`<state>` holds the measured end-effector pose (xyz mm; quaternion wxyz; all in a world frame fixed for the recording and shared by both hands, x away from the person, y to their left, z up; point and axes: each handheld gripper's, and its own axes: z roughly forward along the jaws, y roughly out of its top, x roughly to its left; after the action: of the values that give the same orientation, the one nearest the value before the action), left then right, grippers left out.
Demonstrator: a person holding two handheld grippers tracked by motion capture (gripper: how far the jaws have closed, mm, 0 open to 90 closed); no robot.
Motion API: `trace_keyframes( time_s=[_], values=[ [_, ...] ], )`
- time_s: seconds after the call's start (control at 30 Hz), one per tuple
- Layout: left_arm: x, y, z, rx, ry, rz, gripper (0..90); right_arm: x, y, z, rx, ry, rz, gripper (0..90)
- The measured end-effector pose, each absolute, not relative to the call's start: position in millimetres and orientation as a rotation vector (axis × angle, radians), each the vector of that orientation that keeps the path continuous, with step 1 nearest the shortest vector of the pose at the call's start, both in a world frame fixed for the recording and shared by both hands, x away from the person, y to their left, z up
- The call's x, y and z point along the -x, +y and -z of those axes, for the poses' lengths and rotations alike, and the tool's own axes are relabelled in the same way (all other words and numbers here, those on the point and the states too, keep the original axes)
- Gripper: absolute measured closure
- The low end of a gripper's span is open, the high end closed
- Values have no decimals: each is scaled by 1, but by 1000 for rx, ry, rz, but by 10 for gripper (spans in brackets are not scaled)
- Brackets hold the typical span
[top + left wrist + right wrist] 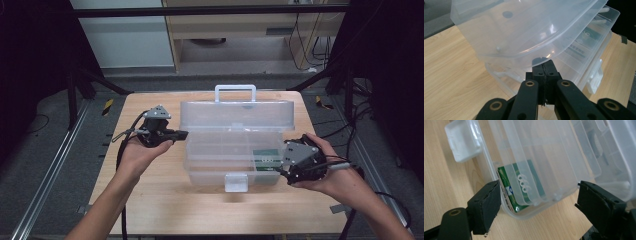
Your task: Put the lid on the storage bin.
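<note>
Two grippers at the clear box (230, 150): my left gripper (545, 65) is shut and empty beside the lid (235, 114), my right gripper (536, 202) stands wide and empty off the green packet (524, 186); next, closing the lid.

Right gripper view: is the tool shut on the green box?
No: the right tool stands open, its jaws apart outside the clear case, with the green box inside.

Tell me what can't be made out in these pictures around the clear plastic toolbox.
- Green box, right gripper view: the toolbox's tray covers its top, so the label is unreadable.
- Green box, high view: print too small to read.
- Toolbox inside, left gripper view: the raised lid blocks most compartments.
- Right claw, high view: its grey plate hides the jaws.
</note>
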<state>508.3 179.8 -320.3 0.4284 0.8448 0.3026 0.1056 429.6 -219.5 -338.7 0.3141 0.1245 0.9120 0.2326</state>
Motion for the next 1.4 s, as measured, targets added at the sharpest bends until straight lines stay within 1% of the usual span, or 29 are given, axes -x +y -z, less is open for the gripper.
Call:
trace_keyframes(
  time_s=[0.2, 0.53, 1.03, 1.17, 1.27, 1.4],
  values=[
    [-504, 182, 328, -2103, 747, -249, 899, -425, -235, 348, -409, 2398, -622, 167],
    [-497, 184, 340, -2088, 745, -250, 899, -423, -259, 360, -516, 2368, -630, 166],
    [-483, 192, 360, -2083, 753, -275, 899, -429, -272, 378, -624, 2339, -624, 165],
    [-482, 194, 363, -2084, 743, -283, 899, -432, -272, 382, -644, 2335, -621, 166],
    [-481, 195, 365, -2078, 757, -264, 899, -433, -272, 383, -649, 2333, -617, 166],
    [-482, 196, 367, -2077, 739, -281, 899, -434, -275, 385, -677, 2318, -621, 166]
  ],
)
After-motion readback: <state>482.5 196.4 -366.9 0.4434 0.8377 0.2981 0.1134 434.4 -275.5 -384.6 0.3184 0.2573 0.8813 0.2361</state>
